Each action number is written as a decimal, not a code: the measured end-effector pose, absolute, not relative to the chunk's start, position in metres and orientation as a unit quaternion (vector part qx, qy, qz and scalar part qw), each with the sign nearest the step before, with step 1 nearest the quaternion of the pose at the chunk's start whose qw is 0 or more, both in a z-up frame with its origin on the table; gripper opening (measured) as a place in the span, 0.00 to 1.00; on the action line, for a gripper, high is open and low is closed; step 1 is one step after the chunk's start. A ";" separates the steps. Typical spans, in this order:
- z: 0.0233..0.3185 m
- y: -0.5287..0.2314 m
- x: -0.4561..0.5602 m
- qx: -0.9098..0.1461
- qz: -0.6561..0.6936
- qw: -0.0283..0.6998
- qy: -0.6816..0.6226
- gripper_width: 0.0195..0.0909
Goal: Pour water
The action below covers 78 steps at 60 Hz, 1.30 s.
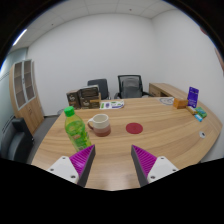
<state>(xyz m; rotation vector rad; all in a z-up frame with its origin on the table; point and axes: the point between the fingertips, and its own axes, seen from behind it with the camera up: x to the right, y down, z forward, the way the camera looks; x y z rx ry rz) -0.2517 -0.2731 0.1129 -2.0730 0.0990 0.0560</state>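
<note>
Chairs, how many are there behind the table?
2. One office chair stands behind the far side of the wooden table, and the other office chair is right beside it. More could be hidden behind the boxes.

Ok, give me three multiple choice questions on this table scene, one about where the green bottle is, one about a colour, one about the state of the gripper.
1. Where does the green bottle stand?
A. just beside the mug, beyond the fingers
B. between the fingers
C. on a chair

2. What colour is the coaster on the table?
A. blue
B. red
C. white

3. How does the gripper stand?
A. shut on the bottle
B. shut on the mug
C. open, holding nothing

Answers:
1. A, the green bottle stands on the table next to the mug, ahead of the fingers.
2. B, the coaster near the mug is red.
3. C, the gripper shows a wide gap between its pads, with only bare table there.
</note>
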 end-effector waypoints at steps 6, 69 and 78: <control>0.096 -0.283 -0.308 -0.860 0.053 0.507 0.025 0.75; 0.086 -0.137 -0.372 -0.774 -0.008 0.633 0.015 0.31; 0.084 -0.137 -0.374 -0.780 0.005 0.626 0.019 0.31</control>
